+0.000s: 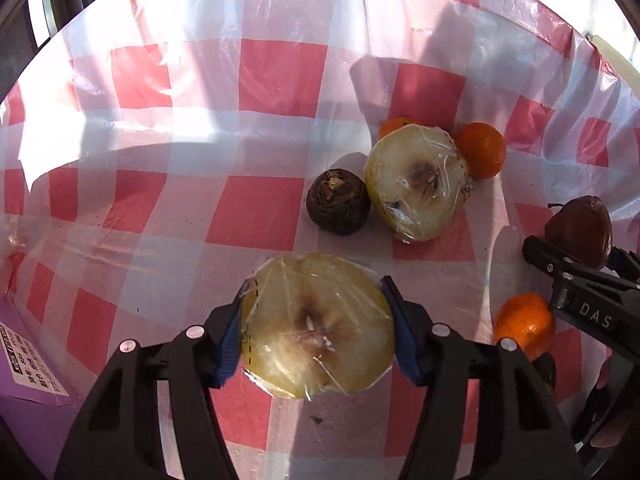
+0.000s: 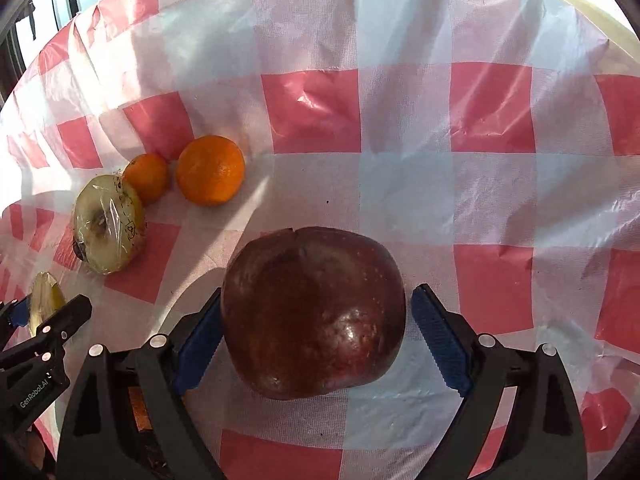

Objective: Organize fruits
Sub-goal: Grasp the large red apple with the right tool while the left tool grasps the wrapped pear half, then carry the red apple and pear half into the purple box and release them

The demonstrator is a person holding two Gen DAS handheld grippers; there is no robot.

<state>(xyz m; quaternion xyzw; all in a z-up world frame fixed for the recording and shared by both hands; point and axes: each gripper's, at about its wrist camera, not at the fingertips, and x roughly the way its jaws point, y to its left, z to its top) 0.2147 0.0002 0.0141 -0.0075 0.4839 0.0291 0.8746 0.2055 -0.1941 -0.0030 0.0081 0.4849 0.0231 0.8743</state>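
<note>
My left claw point(image 1: 316, 332) tight on a wrapped apple half point(image 1: 316, 328), my right claw point(image 2: 316, 336) apparently loose around a red apple point(image 2: 314, 312).

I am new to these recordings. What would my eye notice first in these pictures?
First, the wrapped apple half clamped between the pads of the left tool. Next, the big dark red apple between the right tool's pads, with a gap at its right side. Oranges sit farther back on the red-checked cloth.
</note>
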